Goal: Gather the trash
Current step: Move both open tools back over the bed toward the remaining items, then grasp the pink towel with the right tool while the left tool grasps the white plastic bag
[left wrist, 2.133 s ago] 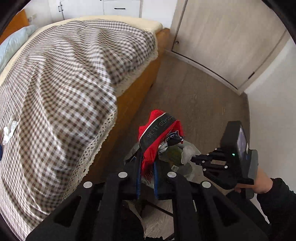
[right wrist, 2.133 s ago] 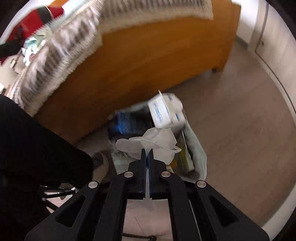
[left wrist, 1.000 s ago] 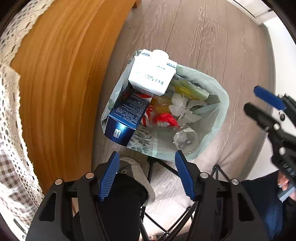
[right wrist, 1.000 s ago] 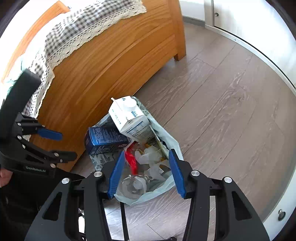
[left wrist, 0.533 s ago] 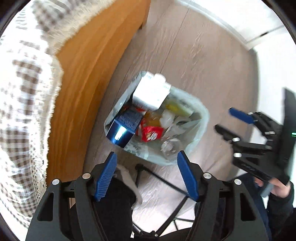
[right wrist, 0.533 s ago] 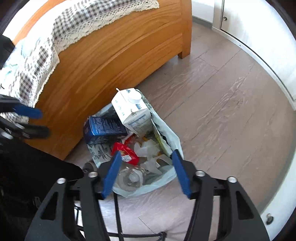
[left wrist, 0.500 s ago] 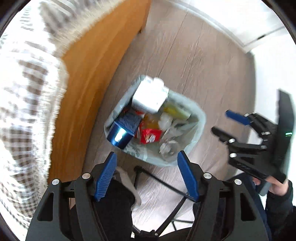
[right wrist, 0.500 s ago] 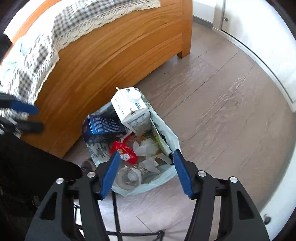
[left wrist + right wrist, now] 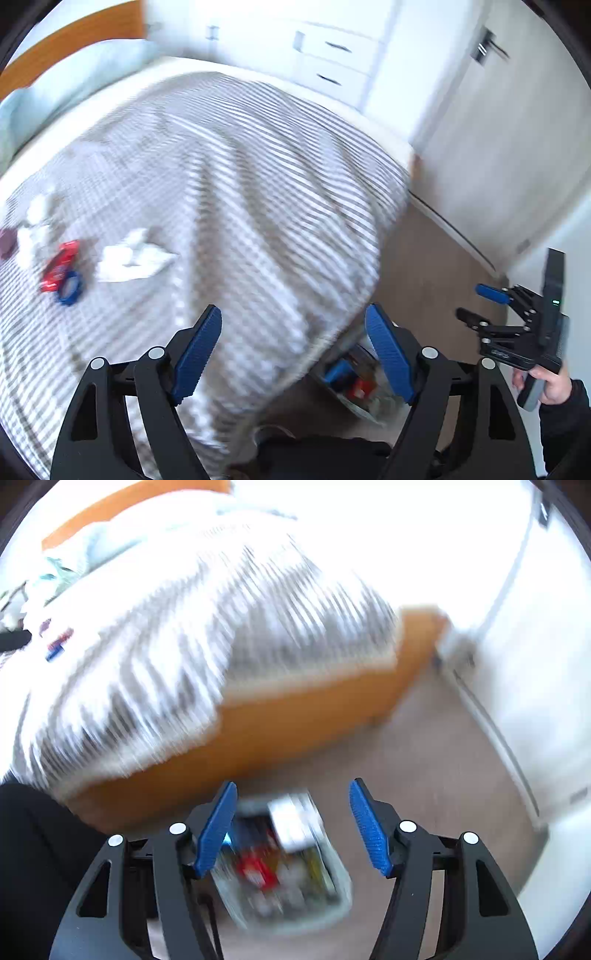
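My left gripper [image 9: 293, 354] and right gripper [image 9: 291, 829] have just been opening, jaws apart and empty. The trash bag [image 9: 284, 867] sits near on the floor; a crumpled tissue [image 9: 133, 258] and red wrapper [image 9: 61, 264] lie far left on the checked bedspread [image 9: 240, 192], apparently my next pickups.

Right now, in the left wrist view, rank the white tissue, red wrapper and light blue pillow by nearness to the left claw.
1. White tissue, on the checked cover, left of the left claw.
2. Red wrapper, further left.
3. Light blue pillow, at the bed's head.
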Demonstrator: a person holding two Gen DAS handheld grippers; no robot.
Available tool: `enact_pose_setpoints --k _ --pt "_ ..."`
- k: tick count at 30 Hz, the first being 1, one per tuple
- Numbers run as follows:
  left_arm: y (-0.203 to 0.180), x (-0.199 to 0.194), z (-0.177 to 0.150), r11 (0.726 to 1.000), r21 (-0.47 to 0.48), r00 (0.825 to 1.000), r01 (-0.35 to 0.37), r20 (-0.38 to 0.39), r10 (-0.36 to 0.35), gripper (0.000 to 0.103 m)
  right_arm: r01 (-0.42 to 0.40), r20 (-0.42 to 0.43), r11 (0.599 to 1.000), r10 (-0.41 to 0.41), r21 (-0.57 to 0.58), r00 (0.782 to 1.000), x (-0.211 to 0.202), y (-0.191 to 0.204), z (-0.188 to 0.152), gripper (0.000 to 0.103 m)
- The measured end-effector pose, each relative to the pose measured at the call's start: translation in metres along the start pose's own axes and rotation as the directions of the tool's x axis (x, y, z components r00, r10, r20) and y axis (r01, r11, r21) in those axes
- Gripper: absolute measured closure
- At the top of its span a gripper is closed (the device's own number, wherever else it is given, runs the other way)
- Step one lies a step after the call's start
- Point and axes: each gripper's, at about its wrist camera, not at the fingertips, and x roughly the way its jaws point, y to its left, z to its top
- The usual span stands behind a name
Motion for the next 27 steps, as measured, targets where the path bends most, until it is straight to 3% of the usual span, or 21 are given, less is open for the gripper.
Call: enact_pose_setpoints --k 4,8,11,13,15,16,18,20,22,24,26,27 --pt "0.091 -0.03 0.004 0.983 -0.178 0.996 -0.048 0.063 0.06 0.026 -0.042 0.121 0.993 0.056 -0.109 0.991 -0.016 0.061 0.061 0.038" --pt "0.185 -0.064 0.003 0.938 -0.346 0.985 -0.035 0.148 0.092 0.026 -0.085 0.186 0.975 0.124 -0.204 0.975 -0.02 0.127 0.115 0.038" --pt "0.262 -0.094 0.001 0.88 -0.475 0.968 -0.005 0.22 0.124 0.026 -0.112 0.218 0.951 0.179 -0.289 0.959 -0.018 0.18 0.152 0.038" --pt "0.313 -0.114 -0.007 0.818 -0.574 0.948 -0.026 0.247 0.203 0.026 -0.137 0.227 0.924 0.228 -0.357 0.947 -0.011 0.224 0.177 0.038" --pt "0.358 -0.129 -0.021 0.744 -0.667 0.926 -0.035 0.258 0.275 0.026 -0.157 0.215 0.873 0.282 -0.461 0.935 0.001 0.276 0.202 0.038" --pt "0.378 -0.131 -0.03 0.699 -0.714 0.925 -0.032 0.243 0.291 0.026 -0.155 0.207 0.842 0.298 -0.516 0.932 0.009 0.303 0.214 0.038" --pt "0.41 -0.13 -0.048 0.637 -0.769 0.933 -0.044 0.197 0.303 0.026 -0.129 0.198 0.774 0.313 -0.62 0.929 0.026 0.362 0.237 0.038" --pt "0.432 -0.13 -0.062 0.603 -0.795 0.927 -0.065 0.175 0.331 0.026 -0.14 0.156 0.712 0.334 -0.688 0.93 0.051 0.417 0.258 0.038" --pt "0.449 -0.13 -0.073 0.591 -0.799 0.919 -0.111 0.145 0.367 0.026 -0.151 0.107 0.648 0.341 -0.747 0.934 0.079 0.473 0.274 0.038" --pt "0.465 -0.127 -0.083 0.58 -0.782 0.895 -0.228 0.066 0.441 0.026 -0.124 0.076 0.559 0.321 -0.82 0.944 0.112 0.529 0.28 0.038" --pt "0.484 -0.126 -0.098 0.527 -0.789 0.868 -0.316 -0.015 0.497 0.026 -0.072 0.082 0.485 0.289 -0.871 0.954 0.141 0.571 0.28 0.038" --pt "0.494 -0.126 -0.105 0.504 -0.81 0.873 -0.301 -0.022 0.487 0.026 -0.072 0.065 0.462 0.274 -0.884 0.96 0.158 0.592 0.282 0.038"
